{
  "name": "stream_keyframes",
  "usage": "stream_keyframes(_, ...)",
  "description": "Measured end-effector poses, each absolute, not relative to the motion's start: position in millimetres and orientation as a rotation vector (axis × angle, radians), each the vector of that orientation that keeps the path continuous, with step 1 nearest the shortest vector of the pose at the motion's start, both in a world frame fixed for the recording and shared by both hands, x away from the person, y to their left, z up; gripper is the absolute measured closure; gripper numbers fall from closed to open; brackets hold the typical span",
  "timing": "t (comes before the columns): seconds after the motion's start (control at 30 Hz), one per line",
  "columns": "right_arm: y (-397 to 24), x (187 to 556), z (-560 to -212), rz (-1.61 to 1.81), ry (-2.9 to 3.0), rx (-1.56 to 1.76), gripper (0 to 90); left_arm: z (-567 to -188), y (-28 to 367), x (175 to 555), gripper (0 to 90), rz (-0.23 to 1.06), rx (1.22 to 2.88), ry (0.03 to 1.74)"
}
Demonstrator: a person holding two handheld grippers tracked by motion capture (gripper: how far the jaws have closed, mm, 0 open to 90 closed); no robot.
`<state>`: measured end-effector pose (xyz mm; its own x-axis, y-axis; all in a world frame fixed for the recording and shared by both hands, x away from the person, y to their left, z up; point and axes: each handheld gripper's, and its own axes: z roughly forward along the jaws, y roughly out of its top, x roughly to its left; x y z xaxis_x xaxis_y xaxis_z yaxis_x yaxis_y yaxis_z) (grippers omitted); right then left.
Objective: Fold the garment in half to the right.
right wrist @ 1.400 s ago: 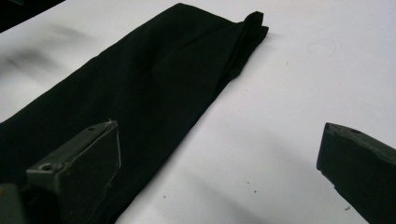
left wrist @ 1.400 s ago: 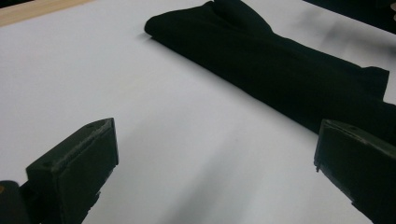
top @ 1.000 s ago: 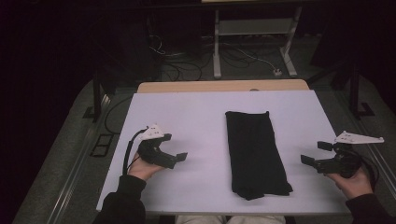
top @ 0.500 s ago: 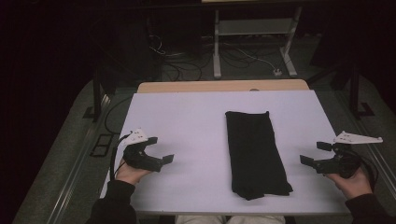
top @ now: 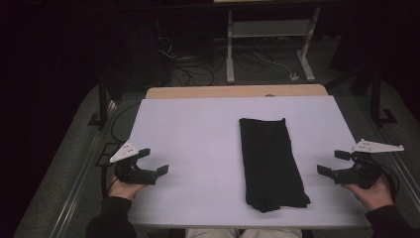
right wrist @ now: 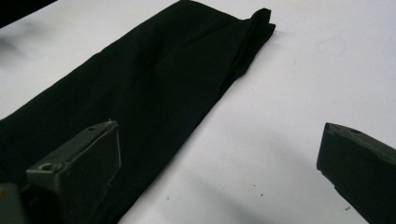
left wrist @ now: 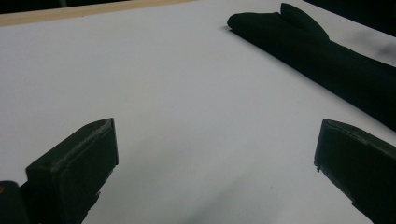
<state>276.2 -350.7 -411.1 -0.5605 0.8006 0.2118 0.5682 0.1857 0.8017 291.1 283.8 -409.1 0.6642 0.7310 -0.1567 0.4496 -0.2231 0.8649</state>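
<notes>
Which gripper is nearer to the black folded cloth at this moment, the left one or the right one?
The right gripper is nearer: it sits just off the black cloth's right edge. The left gripper is farther out on the cloth's left, with bare table between them.

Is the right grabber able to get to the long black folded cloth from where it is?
Probably yes. The right gripper sits just beside the long black folded cloth, with its jaws open and pointing toward it. Between them lies bare white table, so nothing blocks the way.
</notes>
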Motion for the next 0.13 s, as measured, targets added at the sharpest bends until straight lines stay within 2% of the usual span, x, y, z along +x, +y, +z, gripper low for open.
stream_keyframes(0.13,-348.4,278.4,-411.1,1.311,2.213,1.301,0.0,-413.8,290.4,290.5,0.0,0.344,1.878,0.961)
